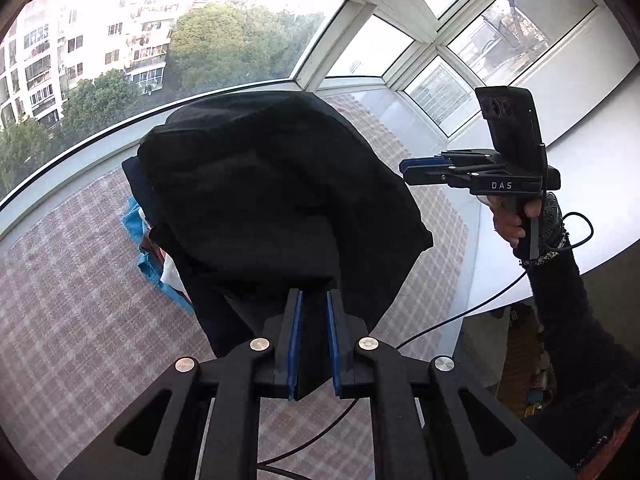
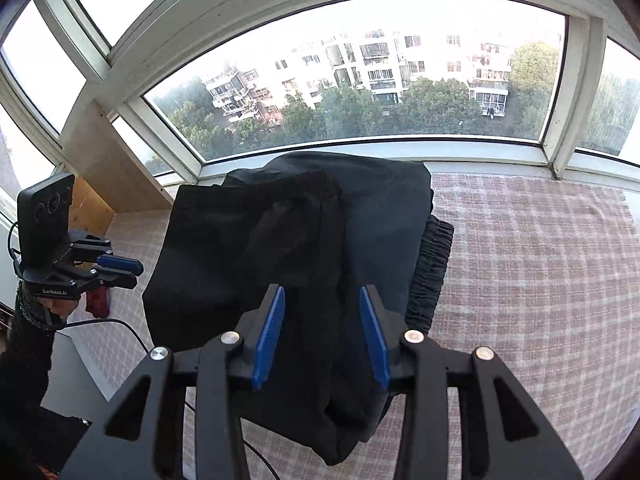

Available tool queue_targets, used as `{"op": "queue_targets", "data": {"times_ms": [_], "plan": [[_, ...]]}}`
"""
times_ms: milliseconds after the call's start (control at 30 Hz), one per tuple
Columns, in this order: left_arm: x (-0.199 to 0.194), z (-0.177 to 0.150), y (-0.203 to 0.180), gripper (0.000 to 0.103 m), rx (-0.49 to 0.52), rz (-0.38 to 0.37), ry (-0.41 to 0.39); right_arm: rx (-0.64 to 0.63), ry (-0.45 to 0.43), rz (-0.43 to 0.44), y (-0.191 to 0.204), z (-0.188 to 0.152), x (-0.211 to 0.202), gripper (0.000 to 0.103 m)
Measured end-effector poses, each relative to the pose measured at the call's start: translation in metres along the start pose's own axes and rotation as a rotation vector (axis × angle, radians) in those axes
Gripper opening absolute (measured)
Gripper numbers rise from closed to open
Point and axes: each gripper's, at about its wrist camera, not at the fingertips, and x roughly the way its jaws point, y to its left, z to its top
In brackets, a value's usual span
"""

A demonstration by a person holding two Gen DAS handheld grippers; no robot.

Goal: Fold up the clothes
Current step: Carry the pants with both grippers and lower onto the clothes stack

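Observation:
A black garment [image 1: 272, 200] lies bunched on the checked cloth; it also shows in the right wrist view [image 2: 288, 240] on a pile of dark clothes with a ribbed waistband [image 2: 432, 264]. My left gripper [image 1: 314, 300] is nearly closed on a fold of the black garment between its blue pads. In the right wrist view the left gripper [image 2: 134, 272] shows at the left, beside the pile. My right gripper [image 2: 322, 296] is open above the near end of the garment, with nothing between its fingers. In the left wrist view it [image 1: 404, 170] hovers to the right of the pile.
A pink and white checked cloth [image 2: 540, 280] covers the surface below a wide bay window [image 2: 360, 80]. Blue and white clothes [image 1: 140, 236] stick out from under the black garment. A wooden board [image 2: 96, 160] stands at the left. Cables [image 1: 460, 316] hang near the edge.

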Motion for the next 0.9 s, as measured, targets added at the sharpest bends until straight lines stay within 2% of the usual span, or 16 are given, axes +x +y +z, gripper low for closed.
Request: {"op": "queue_targets", "data": {"times_ms": [133, 233, 400, 467, 533, 600, 667, 800, 900], "plan": [[-0.006, 0.023, 0.026, 0.016, -0.062, 0.051, -0.038, 0.01, 0.032, 0.005, 0.002, 0.026, 0.042, 0.042], [0.012, 0.04, 0.038, 0.016, -0.088, 0.042, -0.022, 0.004, 0.064, 0.03, 0.004, 0.034, 0.067, 0.042], [0.046, 0.059, 0.053, 0.019, -0.1, 0.086, 0.02, -0.005, 0.078, 0.051, 0.006, 0.038, 0.087, 0.041], [0.055, 0.062, 0.057, 0.019, -0.102, 0.096, 0.028, -0.008, 0.062, 0.079, 0.008, 0.036, 0.082, 0.016], [0.057, 0.062, 0.057, 0.019, -0.088, 0.106, 0.019, -0.026, 0.041, 0.097, 0.012, 0.033, 0.072, 0.008], [0.053, 0.06, 0.054, 0.014, -0.067, 0.116, 0.003, -0.065, 0.006, 0.088, 0.021, 0.029, 0.058, 0.008], [0.047, 0.057, 0.05, 0.001, -0.042, 0.135, -0.011, -0.073, -0.033, 0.089, 0.028, 0.027, 0.04, 0.007], [0.026, 0.06, 0.031, 0.0, 0.013, 0.121, -0.052, -0.082, -0.138, 0.089, 0.032, 0.03, -0.001, 0.007], [0.015, 0.076, 0.012, 0.0, 0.073, 0.128, -0.101, -0.056, -0.174, 0.043, 0.015, 0.037, -0.012, 0.007]]}}
